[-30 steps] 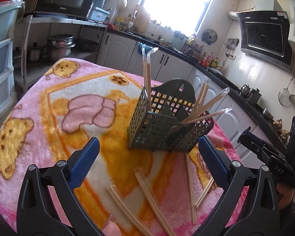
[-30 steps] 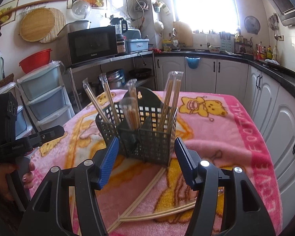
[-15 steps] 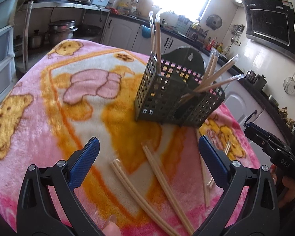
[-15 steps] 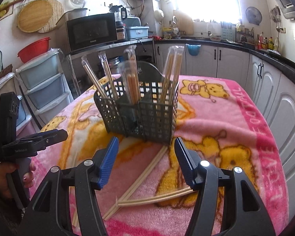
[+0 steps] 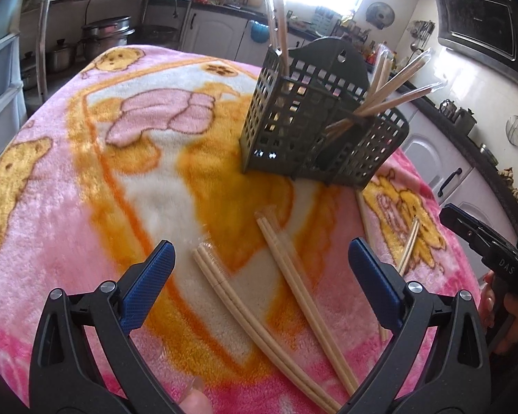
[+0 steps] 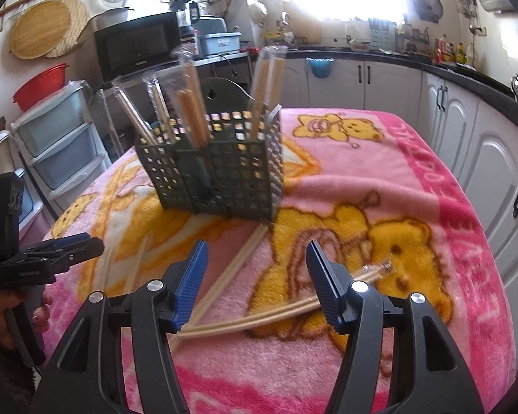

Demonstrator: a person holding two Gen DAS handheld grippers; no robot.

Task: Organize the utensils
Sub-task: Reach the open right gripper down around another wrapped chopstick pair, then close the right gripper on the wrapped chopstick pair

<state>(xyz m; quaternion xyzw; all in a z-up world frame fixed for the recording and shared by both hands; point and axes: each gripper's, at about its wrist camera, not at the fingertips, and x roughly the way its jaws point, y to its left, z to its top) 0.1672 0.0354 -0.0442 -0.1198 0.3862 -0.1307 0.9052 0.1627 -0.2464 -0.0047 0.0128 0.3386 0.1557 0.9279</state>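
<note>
A dark green perforated utensil basket (image 5: 310, 131) (image 6: 221, 172) stands on the pink blanket and holds several wrapped chopstick pairs upright. More wrapped pairs lie flat on the blanket. Two of them (image 5: 231, 296) (image 5: 293, 269) stretch between the fingers of my left gripper (image 5: 262, 276), which hangs open and empty above them. My right gripper (image 6: 257, 276) is open too, with nothing in it. One pair (image 6: 231, 269) runs up under its left finger, and a curved pair (image 6: 276, 314) lies across below. Each gripper shows at the edge of the other's view (image 5: 466, 227) (image 6: 69, 245).
The pink cartoon blanket (image 5: 86, 172) (image 6: 414, 179) covers the whole table. White kitchen cabinets (image 6: 466, 138) line the right side, and plastic drawers (image 6: 58, 145) with a microwave shelf stand at the left. A further pair of chopsticks (image 5: 407, 241) lies near the right gripper.
Both grippers have sunk toward the blanket and tipped further down. The loose chopsticks now lie closer and larger between the fingers. Neither gripper's opening has altered.
</note>
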